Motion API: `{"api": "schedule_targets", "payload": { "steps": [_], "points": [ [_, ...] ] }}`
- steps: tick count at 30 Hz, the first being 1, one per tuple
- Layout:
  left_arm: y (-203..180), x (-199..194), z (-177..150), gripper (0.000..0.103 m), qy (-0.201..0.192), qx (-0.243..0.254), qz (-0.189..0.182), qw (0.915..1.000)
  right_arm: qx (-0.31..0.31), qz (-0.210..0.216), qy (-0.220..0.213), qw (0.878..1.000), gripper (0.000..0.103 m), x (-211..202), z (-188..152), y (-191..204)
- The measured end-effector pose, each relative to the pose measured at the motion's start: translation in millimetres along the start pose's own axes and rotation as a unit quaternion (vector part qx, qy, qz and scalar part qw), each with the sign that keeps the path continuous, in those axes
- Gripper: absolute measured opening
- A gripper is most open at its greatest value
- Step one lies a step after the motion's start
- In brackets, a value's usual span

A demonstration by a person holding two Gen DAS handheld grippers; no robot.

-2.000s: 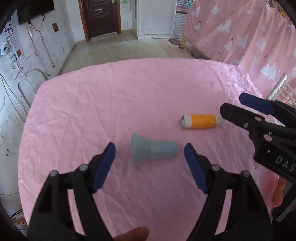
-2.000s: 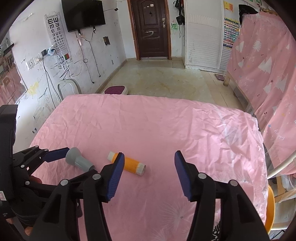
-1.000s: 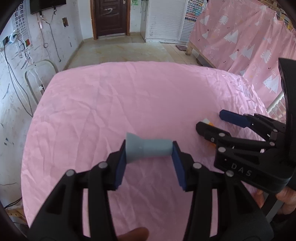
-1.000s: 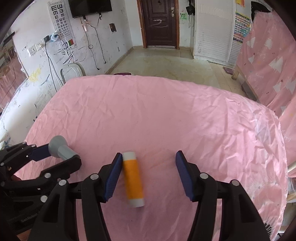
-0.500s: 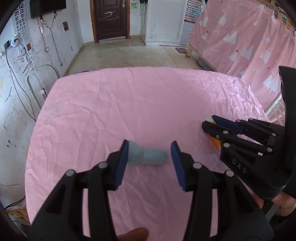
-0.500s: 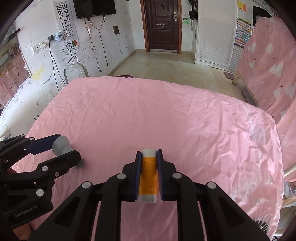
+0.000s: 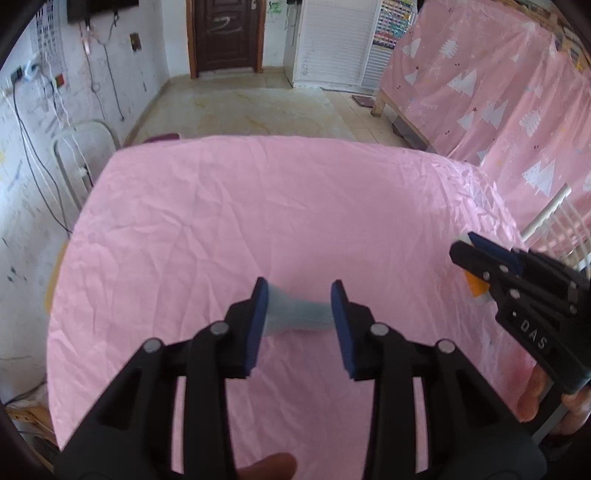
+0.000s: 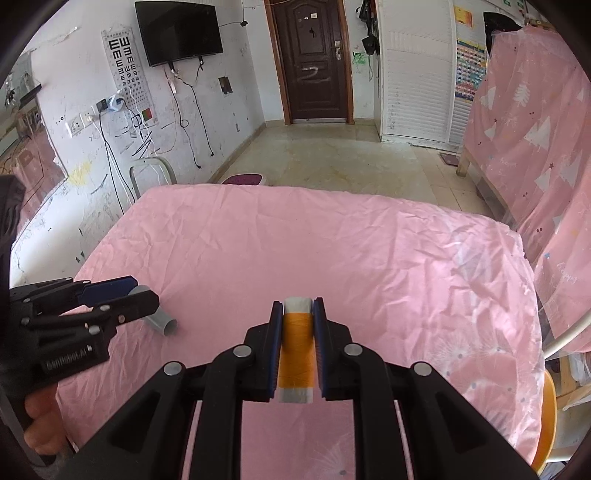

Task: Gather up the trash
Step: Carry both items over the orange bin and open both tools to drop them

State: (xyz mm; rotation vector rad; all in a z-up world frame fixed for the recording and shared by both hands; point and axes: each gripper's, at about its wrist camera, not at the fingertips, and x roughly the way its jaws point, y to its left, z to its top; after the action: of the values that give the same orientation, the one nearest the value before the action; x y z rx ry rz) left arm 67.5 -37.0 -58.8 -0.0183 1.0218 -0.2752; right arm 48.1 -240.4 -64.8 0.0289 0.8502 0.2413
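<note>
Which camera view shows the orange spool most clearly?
The right wrist view: the orange spool sits centred and sharp, clamped by the right hand-held gripper. The left wrist view shows only a small orange sliver behind that gripper.

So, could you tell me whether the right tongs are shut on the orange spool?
Shut on it: the right tongs press the orange spool from both sides.

A: What surrounds the table [image 8: 369, 258]?
B: It wears a creased pink cloth. Behind it, a dark door [image 8: 314, 59], a wall television [image 8: 179, 31], an eye chart [image 8: 127, 70].
A: To the right?
B: A pink tree-patterned curtain [image 8: 528, 122].
</note>
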Motion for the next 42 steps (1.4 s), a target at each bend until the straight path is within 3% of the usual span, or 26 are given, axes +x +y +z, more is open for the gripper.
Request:
{"api": "schedule_targets", "payload": {
  "steps": [2,7,13,19,21,23,32,42],
  "points": [
    [6.2,2.4,5.7,0.056,0.003,-0.014,-0.002,0.9999,0.004,0.002,-0.004,1.000,0.006,-3.5,-1.1,-1.8],
    [8.6,10.4,11.8,0.057,0.019,-0.017,0.006,0.9996,0.010,0.004,-0.011,1.000,0.006,-12.5,-5.5,-11.3],
    [-2.2,14.2,4.3,0.068,0.028,0.005,0.005,0.9996,0.019,0.002,-0.022,1.000,0.006,-24.2,-8.8,-24.5],
    [-8.6,23.3,-3.2,0.068,0.042,0.027,0.017,0.9986,0.026,0.001,-0.028,0.999,0.006,-30.0,-8.8,-26.3],
    [-9.7,26.7,-7.2,0.055,0.049,0.032,0.022,0.9981,0.028,0.000,-0.029,0.999,0.006,-31.3,-9.3,-26.5],
    [-11.5,27.4,-9.4,0.049,0.047,0.037,0.032,0.9977,0.030,-0.001,-0.030,0.999,0.006,-33.4,-10.3,-28.4],
    [-23.1,16.6,-6.4,0.048,0.031,0.039,0.036,0.9981,0.050,-0.008,-0.047,0.998,0.006,-49.3,-12.7,-44.4],
    [-71.8,-2.0,-0.7,0.048,0.006,0.077,0.034,0.9964,0.085,-0.017,-0.075,0.993,0.006,-79.7,-24.3,-85.1]
  ]
}}
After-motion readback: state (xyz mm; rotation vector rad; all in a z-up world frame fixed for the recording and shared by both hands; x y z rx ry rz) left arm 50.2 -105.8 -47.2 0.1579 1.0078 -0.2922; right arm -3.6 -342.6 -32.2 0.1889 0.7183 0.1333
